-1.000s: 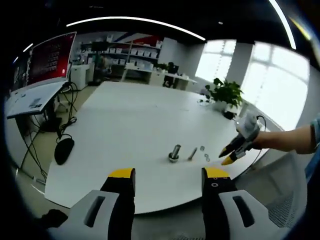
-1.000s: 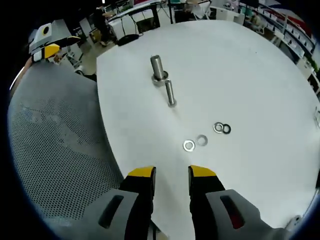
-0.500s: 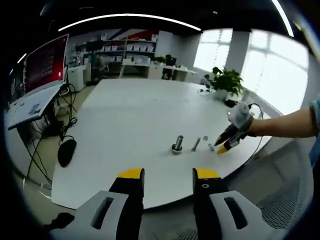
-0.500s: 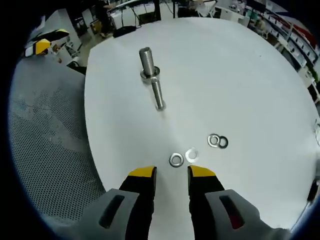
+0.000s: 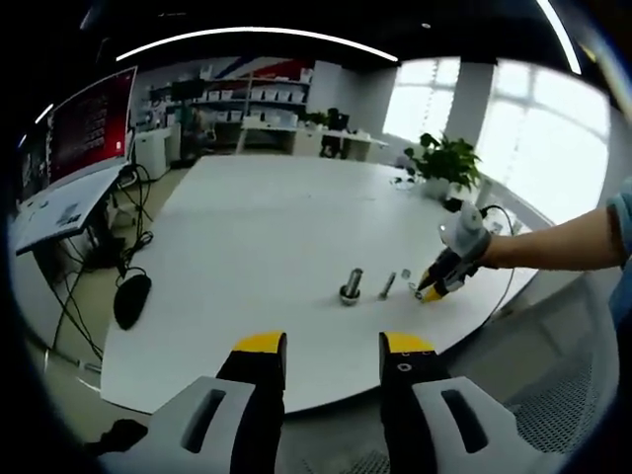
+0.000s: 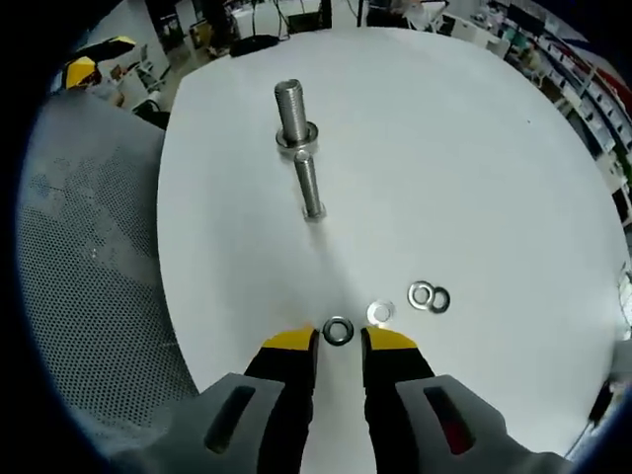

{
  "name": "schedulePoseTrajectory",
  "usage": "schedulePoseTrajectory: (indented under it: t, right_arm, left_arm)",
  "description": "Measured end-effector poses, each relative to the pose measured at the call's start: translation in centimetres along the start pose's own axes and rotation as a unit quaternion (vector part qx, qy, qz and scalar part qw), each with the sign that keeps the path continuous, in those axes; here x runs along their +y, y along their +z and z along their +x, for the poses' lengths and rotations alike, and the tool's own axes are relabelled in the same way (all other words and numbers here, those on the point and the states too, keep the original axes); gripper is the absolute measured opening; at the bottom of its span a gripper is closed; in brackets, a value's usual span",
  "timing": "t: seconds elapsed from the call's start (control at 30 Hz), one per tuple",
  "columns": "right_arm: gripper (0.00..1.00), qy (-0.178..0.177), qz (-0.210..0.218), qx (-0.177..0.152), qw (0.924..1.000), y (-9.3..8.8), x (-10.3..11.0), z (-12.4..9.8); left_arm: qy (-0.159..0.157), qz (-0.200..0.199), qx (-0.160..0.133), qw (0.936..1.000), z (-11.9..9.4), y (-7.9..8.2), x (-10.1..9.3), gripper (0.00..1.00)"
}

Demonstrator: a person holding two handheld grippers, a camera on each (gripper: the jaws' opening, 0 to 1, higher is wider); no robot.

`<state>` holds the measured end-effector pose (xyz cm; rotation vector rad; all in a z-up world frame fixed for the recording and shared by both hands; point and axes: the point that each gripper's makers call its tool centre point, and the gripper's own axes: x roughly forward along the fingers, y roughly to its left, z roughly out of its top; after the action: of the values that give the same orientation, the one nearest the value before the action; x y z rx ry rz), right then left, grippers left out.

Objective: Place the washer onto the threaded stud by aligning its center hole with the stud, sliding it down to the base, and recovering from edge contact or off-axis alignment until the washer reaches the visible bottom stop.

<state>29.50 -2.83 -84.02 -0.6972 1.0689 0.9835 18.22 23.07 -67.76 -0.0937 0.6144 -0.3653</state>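
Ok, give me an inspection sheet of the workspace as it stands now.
Surface: white table, bare apart from the hardware.
Job's things: upright threaded stud, no washer on its shaft; loose bolt lying beside it; nearest washer flat between the right gripper's tips; three other washers close by.
Clutter: nothing seen.
Grippers: right gripper open around the nearest washer; left gripper open, off the table edge.
Cables: bundle by the monitor.
Surroundings: mesh chair, potted plant, shelving.
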Motion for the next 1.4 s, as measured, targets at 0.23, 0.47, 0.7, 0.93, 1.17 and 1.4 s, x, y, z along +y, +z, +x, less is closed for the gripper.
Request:
schedulePoseTrajectory:
  t: [0.23,0.47,0.7,0.93,1.17,1.4]
  right_arm:
    - [0.14,-0.008,-0.010,0.002,0.9999,0.1,-0.1,-0.1]
    - [0.13,-0.013,-0.015,-0.016,0.9997,1.6,0.0,-1.2]
    - [0.13,-0.020,-0.033,-0.054,0.9978,4.9,0.5,-2.8]
    - [0.13,-0.023,-0.041,-0.104,0.9934,8.4,1.6,-4.0]
    - [0.13,-0.019,-0.051,-0.109,0.9926,10.3,2.0,-3.6]
    - [0.13,-0.018,-0.066,-0.077,0.9947,10.0,1.9,-2.7]
  left_arm:
    - [-0.002,-0.001,-0.001,1.0000,0.0,0.0,-0.1,0.35]
    - [-0.003,-0.001,0.002,1.0000,0.0,-0.1,-0.1,0.35]
    - [-0.004,-0.001,0.003,1.0000,0.0,-0.1,-0.2,0.35]
    - [-0.006,-0.001,0.004,1.0000,0.0,-0.2,-0.2,0.35]
    - [-0.005,-0.002,0.003,1.0000,0.0,-0.1,-0.2,0.35]
    - [-0.008,-0.001,0.003,1.0000,0.1,-0.2,-0.3,0.35]
